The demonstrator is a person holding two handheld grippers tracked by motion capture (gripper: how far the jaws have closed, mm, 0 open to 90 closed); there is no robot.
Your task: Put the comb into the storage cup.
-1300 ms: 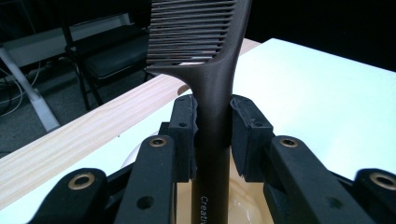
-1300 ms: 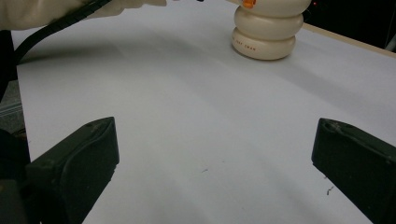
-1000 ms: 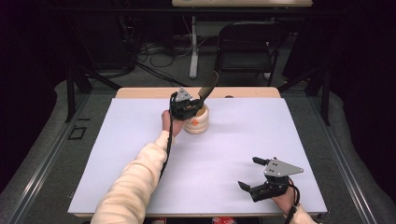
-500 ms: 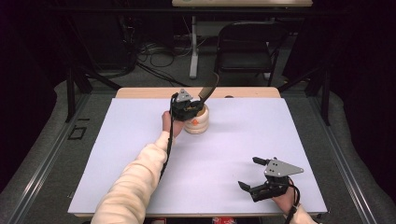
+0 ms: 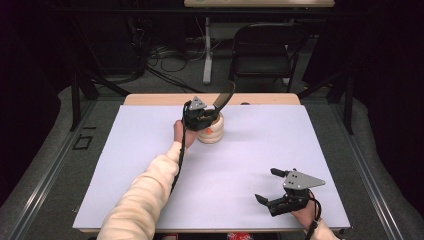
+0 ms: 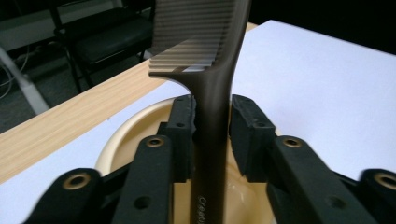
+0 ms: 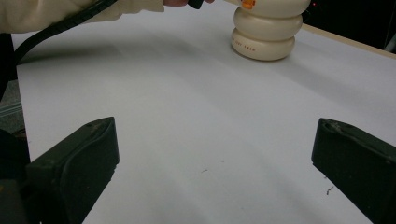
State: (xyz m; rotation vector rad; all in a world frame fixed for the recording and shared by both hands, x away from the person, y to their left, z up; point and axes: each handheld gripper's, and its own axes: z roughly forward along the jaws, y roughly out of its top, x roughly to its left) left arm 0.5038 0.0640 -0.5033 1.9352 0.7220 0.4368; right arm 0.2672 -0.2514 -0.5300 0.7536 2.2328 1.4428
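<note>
one comb (image 6: pixel 210 98) stands in one cream holder (image 5: pixel 211 131) near the far middle of the white table (image 5: pixel 125 165), its handle between the left gripper (image 6: pixel 211 135) pads, which pinch it. the right gripper (image 7: pixel 210 154), near the front right corner, is spread wide with nothing in it.

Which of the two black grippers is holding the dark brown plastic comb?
The left gripper, over the cream ribbed holder; its pads flank the comb handle. The right gripper sits open near the table's front edge.

Comb (image 6: pixel 212 93) cut off by the top edge, teeth blurred, handle lettering partly cut off at the bottom. Cream holder (image 7: pixel 266 32) cropped at the top. Holder's inside (image 6: pixel 140 126) mostly hidden behind tongs.
</note>
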